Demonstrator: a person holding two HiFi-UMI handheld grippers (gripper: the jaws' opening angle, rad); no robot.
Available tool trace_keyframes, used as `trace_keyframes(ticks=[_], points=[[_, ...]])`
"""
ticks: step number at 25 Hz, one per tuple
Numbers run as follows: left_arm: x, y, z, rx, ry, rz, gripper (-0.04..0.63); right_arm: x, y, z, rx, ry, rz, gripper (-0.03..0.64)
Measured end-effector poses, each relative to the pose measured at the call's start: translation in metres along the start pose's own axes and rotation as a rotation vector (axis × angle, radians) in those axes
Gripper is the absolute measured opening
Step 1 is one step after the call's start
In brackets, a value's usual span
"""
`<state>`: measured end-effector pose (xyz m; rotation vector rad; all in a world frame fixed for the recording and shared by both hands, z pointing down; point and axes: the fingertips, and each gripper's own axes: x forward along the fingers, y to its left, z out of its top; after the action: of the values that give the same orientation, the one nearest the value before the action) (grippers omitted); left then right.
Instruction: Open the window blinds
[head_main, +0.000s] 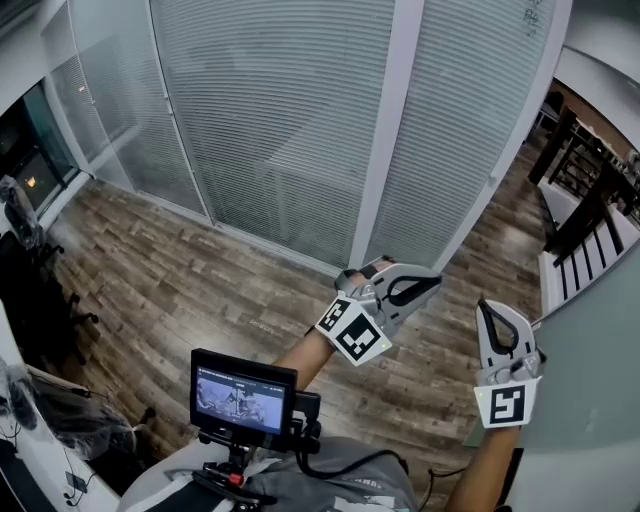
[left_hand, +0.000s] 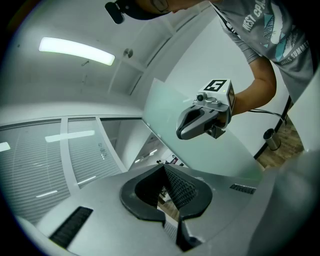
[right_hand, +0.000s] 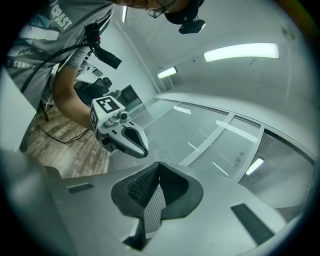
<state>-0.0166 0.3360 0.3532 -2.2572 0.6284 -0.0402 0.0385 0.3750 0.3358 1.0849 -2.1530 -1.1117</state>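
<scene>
Holding both tools shut, you have the left gripper's dark ribbed fingers (left_hand: 183, 188) closed tip to tip in the left gripper view, and the right gripper's fingers (right_hand: 137, 187) meet at their tips in the same way in the right gripper view; neither pair clamps on anything. Your left gripper (head_main: 432, 281), a grey plastic two-jaw tool with a black-and-white marker cube (head_main: 352, 331) at its back, sits low in front of the foot of the white upright window post (head_main: 385, 130), its nose turned to the right and apart from the post. Your right gripper (head_main: 487, 305), with its own marker cube (head_main: 503, 404), is to the right of the post and nearer to you, its nose towards the window and well apart from it. The white horizontal-slat window blinds (head_main: 270, 120) hang on both sides of the post, lowered down to the floor, with slats turned flat so that they cover the glass. Neither gripper touches them. The brown wood-plank floor (head_main: 180, 290) spreads out from the foot of the post towards you. A small black monitor (head_main: 243, 392) on your chest rig is below and left of the post, close to your body, and a dark slatted railing (head_main: 590, 200) stands far to the right of the post.
</scene>
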Motion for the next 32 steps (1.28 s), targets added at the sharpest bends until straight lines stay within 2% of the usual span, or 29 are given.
trace_keyframes(ticks=[8,12,18,23,27,32], points=[[-0.013,0.005,-0.023,-0.034,-0.032,-0.015,0.004,0.017,0.019,-0.003,0.014,0.067,-0.017,0.002],[0.002,0.008,-0.031,-0.061,-0.053,-0.028,0.003,0.015,0.013,-0.011,0.011,0.077,-0.025,0.002],[0.057,0.001,-0.050,-0.067,-0.048,-0.070,0.003,0.018,-0.017,-0.066,0.039,0.115,-0.042,0.002],[0.114,0.017,-0.086,-0.059,-0.010,-0.096,0.003,0.055,-0.049,-0.122,0.087,0.096,-0.038,0.002],[0.164,0.028,-0.106,-0.054,0.015,-0.070,0.003,0.069,-0.081,-0.166,0.093,0.054,-0.029,0.002],[0.216,0.033,-0.111,-0.033,0.037,-0.056,0.004,0.073,-0.123,-0.205,0.082,0.020,-0.029,0.002]])
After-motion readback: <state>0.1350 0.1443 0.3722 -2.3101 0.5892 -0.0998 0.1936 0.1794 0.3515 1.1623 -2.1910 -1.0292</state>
